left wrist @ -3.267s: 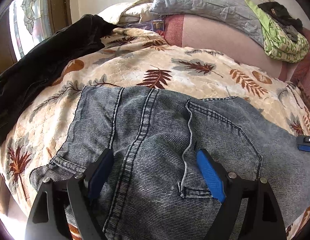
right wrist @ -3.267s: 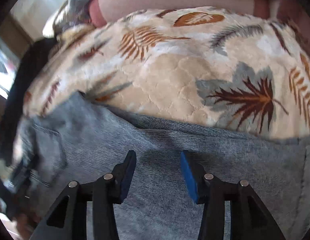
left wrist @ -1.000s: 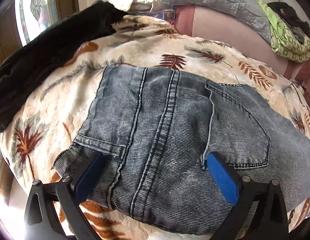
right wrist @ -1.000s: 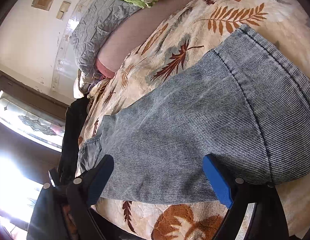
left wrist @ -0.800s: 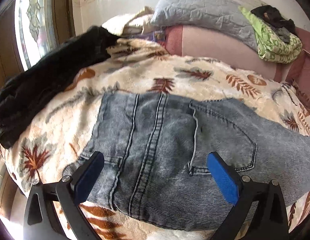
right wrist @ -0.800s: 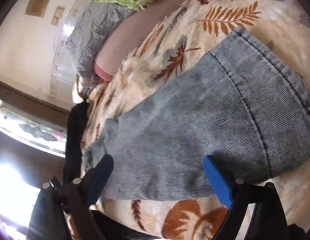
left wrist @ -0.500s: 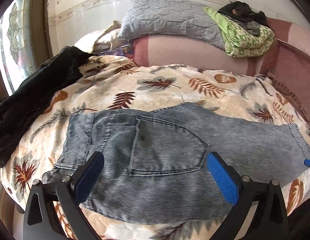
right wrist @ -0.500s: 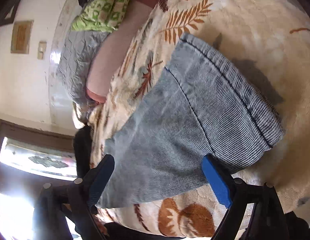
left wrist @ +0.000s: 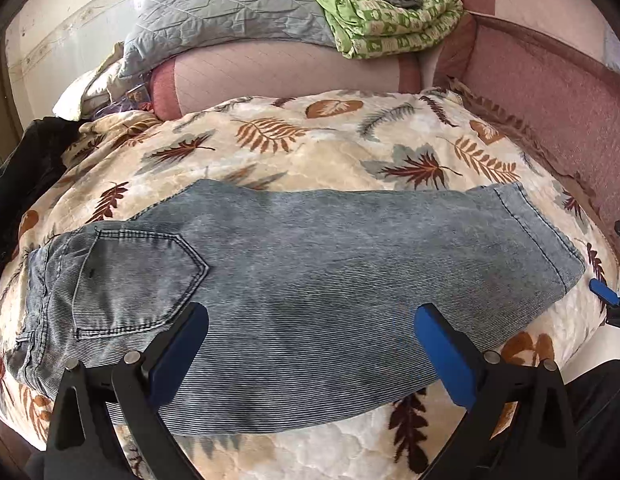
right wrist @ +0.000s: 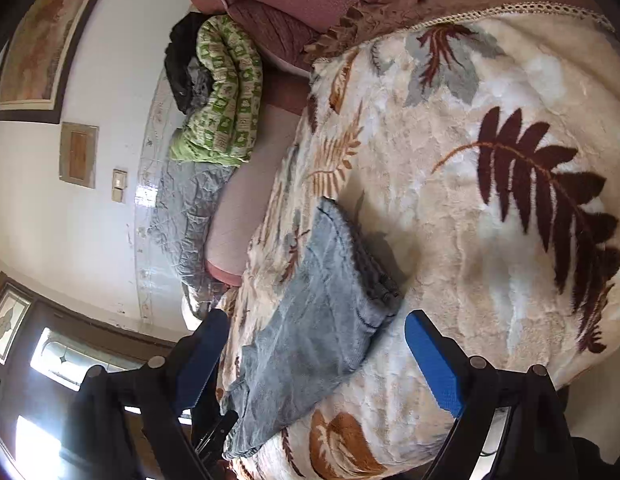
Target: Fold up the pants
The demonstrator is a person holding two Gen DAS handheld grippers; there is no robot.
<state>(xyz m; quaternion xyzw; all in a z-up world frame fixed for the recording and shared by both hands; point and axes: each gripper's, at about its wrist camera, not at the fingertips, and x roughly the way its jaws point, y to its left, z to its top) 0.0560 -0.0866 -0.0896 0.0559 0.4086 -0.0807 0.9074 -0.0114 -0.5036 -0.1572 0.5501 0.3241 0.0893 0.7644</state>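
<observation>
Your pants [left wrist: 310, 280] lie flat on the leaf-patterned blanket [left wrist: 310, 152], which I take as the landmark. They stretch across its front part, near the edge closest to you. The waistband and back pocket [left wrist: 134, 280] are toward the blanket's left end, and the hem [left wrist: 538, 236] is toward its right end. The two legs appear to be already laid one on the other, because only one leg width shows; so I judge the first lengthwise fold as done. The cloth looks smooth, without big wrinkles.

What is left, I think, is the crosswise folding: you bring the hem over toward the waistband, perhaps one more time after that.

Your left gripper [left wrist: 310, 340] hangs over the blanket's front edge, above the middle of the pants, with jaws spread wide and nothing between them. Your right gripper [right wrist: 314, 344] is at the blanket's right end, aimed at the hem [right wrist: 350, 276], jaws also wide, not pressing on the cloth.
</observation>
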